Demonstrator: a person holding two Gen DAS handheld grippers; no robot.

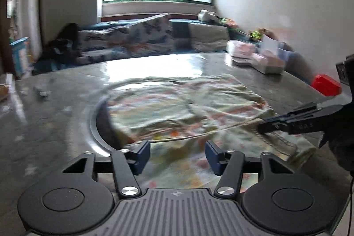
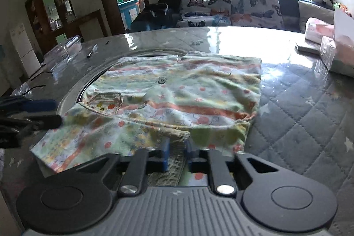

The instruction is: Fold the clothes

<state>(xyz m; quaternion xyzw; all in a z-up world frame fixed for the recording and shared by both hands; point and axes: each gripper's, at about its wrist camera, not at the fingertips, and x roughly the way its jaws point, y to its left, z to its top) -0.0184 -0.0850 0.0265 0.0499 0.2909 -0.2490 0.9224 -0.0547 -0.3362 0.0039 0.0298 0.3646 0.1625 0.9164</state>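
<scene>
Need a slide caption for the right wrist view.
Right gripper shut on the ribbed cuff of a printed garment on the table.

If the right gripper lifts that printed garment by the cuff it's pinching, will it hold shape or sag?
Likely sag: the printed garment lies wrinkled and folded over itself, so it looks thin and floppy. The ribbed cuff in the right gripper may stretch. On the glossy table it probably drags easily.

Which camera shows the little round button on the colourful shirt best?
The right wrist view. There the shirt is sharp, and the dark round button sits clear in the middle of it, nothing covering it. The left wrist view shows the same shirt blurred, so the button cannot be made out there.
</scene>
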